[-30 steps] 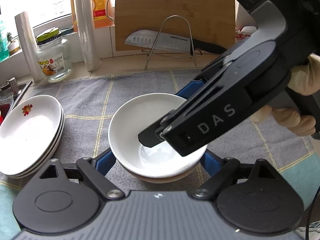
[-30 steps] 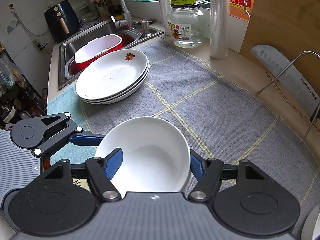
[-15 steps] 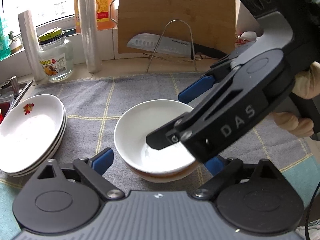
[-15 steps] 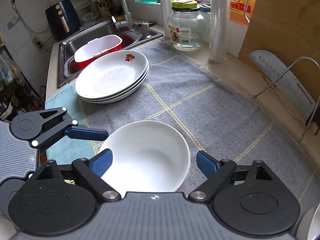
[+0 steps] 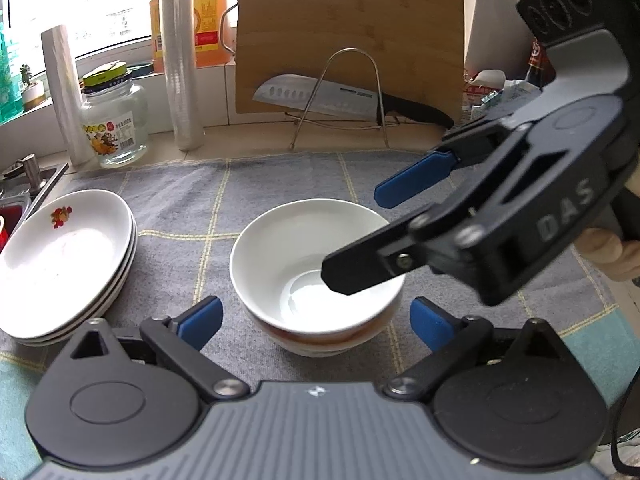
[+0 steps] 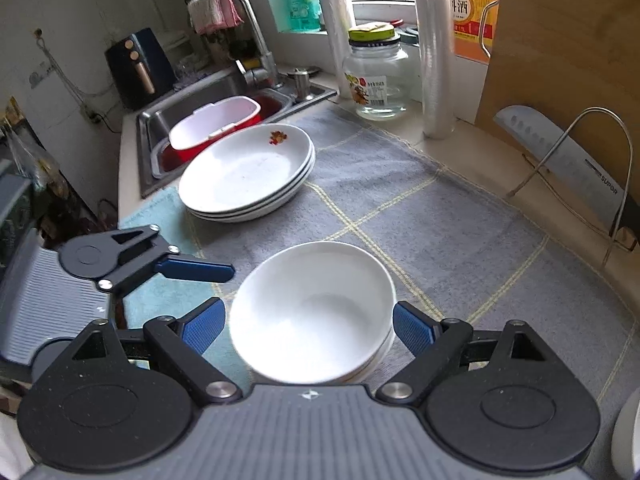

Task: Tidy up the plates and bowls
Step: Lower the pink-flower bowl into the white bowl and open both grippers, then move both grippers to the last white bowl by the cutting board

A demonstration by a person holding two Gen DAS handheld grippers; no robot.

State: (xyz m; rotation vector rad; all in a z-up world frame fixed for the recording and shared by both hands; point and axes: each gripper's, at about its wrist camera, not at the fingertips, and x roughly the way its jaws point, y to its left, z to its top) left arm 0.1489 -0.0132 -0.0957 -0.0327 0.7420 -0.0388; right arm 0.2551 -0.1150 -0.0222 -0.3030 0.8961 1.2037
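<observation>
A white bowl [image 5: 316,264] sits nested in a brown-banded bowl [image 5: 320,340] on the grey checked cloth [image 5: 280,176]. My left gripper [image 5: 315,306] is open; its jaws have just been opening, and the bowls stand between the blue pads untouched. My right gripper [image 5: 354,236] hangs open above the bowl's right rim. In the right wrist view the bowl [image 6: 312,312] lies between the open right gripper [image 6: 308,322], and one left finger [image 6: 196,270] reaches in from the left. Three stacked white plates [image 5: 64,264] [image 6: 248,172] with a red motif lie to the left.
A sink [image 6: 160,116] holding a red and white tub [image 6: 212,124] borders the plates. At the back stand a glass jar [image 5: 114,120], two film rolls [image 5: 180,60], a cutting board [image 5: 348,40] and a knife [image 5: 320,96] on a wire rack.
Both grippers' jaws have spread away from the white bowl. The right gripper lifted out of the bowl and drew back to the right. The bowl stays on the lower bowl.
</observation>
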